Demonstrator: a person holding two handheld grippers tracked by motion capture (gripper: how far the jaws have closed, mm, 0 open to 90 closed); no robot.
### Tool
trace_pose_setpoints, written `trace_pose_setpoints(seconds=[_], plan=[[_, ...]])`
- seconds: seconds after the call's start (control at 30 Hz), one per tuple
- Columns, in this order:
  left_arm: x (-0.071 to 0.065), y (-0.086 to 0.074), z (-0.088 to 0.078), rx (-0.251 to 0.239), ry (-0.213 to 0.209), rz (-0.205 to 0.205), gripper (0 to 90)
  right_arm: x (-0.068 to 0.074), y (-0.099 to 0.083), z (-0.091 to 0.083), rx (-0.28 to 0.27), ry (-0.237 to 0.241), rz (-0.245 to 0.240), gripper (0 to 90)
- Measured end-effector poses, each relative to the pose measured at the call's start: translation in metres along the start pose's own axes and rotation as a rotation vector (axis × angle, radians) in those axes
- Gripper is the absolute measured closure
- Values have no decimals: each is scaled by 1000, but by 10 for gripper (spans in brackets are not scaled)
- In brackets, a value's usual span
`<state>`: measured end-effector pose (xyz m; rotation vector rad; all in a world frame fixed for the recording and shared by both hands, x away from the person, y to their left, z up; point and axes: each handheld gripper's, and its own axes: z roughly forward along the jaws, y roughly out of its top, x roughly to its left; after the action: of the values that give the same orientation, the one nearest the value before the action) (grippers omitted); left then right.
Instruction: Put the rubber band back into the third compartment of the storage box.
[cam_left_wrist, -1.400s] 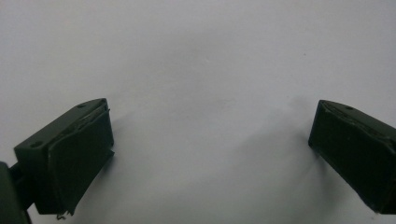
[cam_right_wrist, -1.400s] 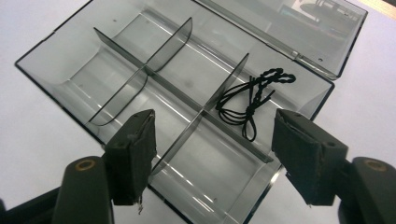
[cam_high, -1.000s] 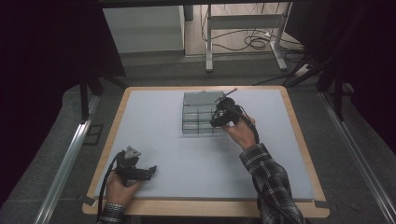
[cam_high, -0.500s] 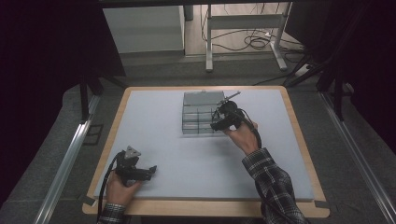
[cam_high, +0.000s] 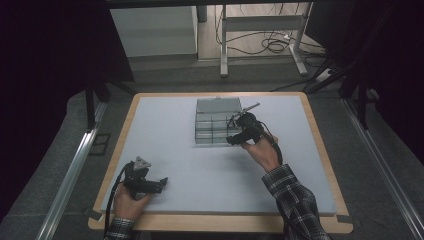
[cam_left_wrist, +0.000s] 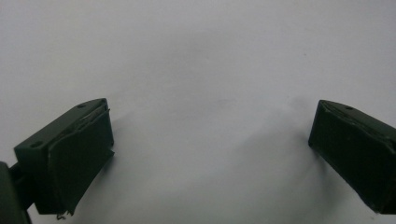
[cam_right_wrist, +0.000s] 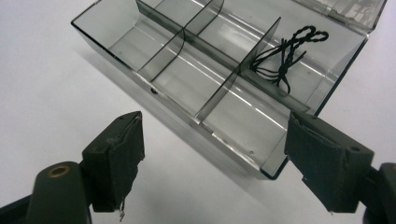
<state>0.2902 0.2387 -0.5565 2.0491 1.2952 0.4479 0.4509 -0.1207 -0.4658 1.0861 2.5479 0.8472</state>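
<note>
A clear grey plastic organiser box (cam_high: 212, 125) with several compartments lies open on the white table, its lid folded back. In the right gripper view, black cords (cam_right_wrist: 286, 51) lie in a far compartment of the box (cam_right_wrist: 187, 70). My right gripper (cam_high: 235, 138) hovers at the box's near right corner, open, its jaws (cam_right_wrist: 212, 161) wide with nothing between them. My left gripper (cam_high: 162, 182) rests near the table's front left edge, open over bare table (cam_left_wrist: 205, 140).
The white table surface (cam_high: 220, 170) has a wooden rim (cam_high: 225, 222). A metal frame and loose cables (cam_high: 270, 45) lie on the floor beyond the table. Rails run along both sides.
The right gripper has drawn back slightly toward the box's near edge. The left gripper has not moved.
</note>
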Motion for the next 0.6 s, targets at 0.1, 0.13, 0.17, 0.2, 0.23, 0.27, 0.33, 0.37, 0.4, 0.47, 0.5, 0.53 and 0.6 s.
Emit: trace_pose_setpoints(seconds=[0.1,0.13,0.17,0.2,0.23,0.27,0.33,0.37,0.4,0.47,0.5,0.53,0.6], plan=[[0,0,0,0,0,0,0,0,-2,0,2,2,0,196],[0,0,0,0,0,0,0,1,-5,0,2,6,3,193],[0,0,0,0,0,0,0,1,-5,0,2,6,3,193],[0,0,0,1,0,1,0,1,-7,0,0,6,6,192],[0,0,0,1,0,1,0,1,-7,0,0,6,6,192],[0,0,0,0,0,0,0,1,-10,-1,-4,7,9,191],[0,0,0,0,0,0,0,1,-12,-3,-6,9,11,189],[0,0,0,0,0,0,0,1,-12,-3,-6,9,11,189],[0,0,0,0,0,0,0,1,-13,-5,-10,12,11,186],[0,0,0,0,0,1,0,1,-15,-6,-14,14,14,183],[0,0,0,0,0,1,0,1,-16,-7,-15,14,14,181],[0,0,0,2,0,3,0,1,-17,-8,-17,15,13,180],[0,0,0,0,0,1,0,1,-19,-9,-18,14,16,176]])
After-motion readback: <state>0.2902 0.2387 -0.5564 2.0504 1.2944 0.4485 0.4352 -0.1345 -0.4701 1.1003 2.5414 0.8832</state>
